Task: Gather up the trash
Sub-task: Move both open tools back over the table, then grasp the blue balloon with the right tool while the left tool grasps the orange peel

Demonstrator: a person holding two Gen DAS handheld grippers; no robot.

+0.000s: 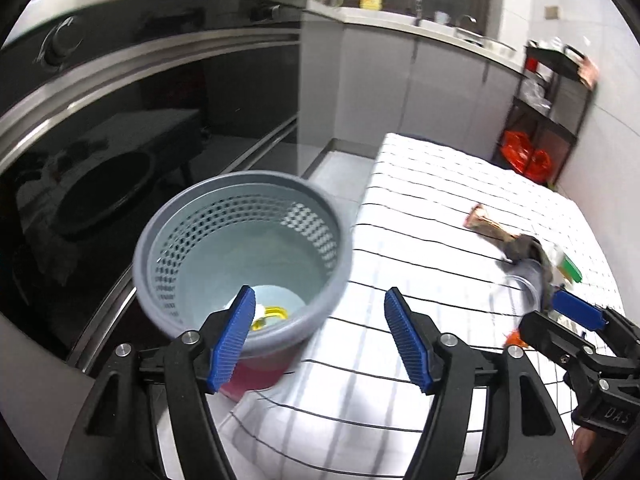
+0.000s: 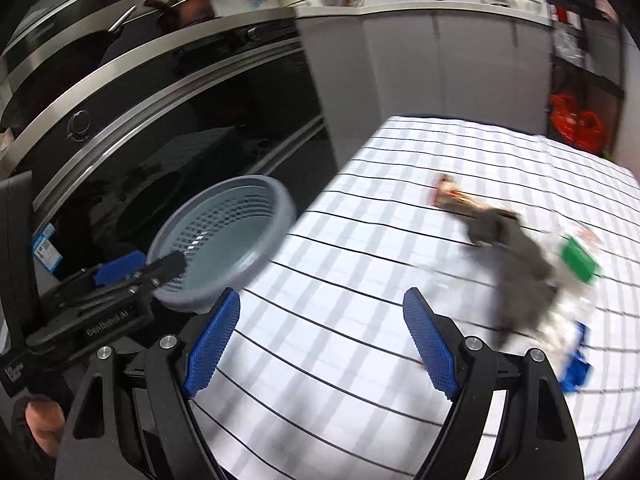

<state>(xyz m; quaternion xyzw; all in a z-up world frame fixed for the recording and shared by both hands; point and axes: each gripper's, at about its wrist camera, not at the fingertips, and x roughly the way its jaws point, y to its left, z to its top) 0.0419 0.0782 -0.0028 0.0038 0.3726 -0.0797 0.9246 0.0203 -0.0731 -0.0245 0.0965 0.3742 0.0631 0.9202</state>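
A grey perforated bin [image 1: 244, 256] stands beside the left edge of the checked table [image 1: 400, 300]; a yellow-and-white item [image 1: 270, 314] lies inside. My left gripper [image 1: 320, 336] is open and empty, just in front of the bin; it also shows in the right wrist view [image 2: 132, 268] at the bin [image 2: 224, 240]. My right gripper [image 2: 322, 344] is open and empty above the table [image 2: 360, 272]. On the table lie a snack wrapper [image 2: 452, 196], a grey crumpled rag [image 2: 516, 252], a clear bottle with a green label [image 2: 576, 256] and a blue wrapper [image 2: 576, 368].
A black oven front [image 1: 120, 140] and white cabinets [image 1: 380, 80] stand behind the bin. A black shelf with red bags [image 1: 524, 156] stands at the table's far right. The counter [image 2: 400, 0] carries a yellow bottle and dishes.
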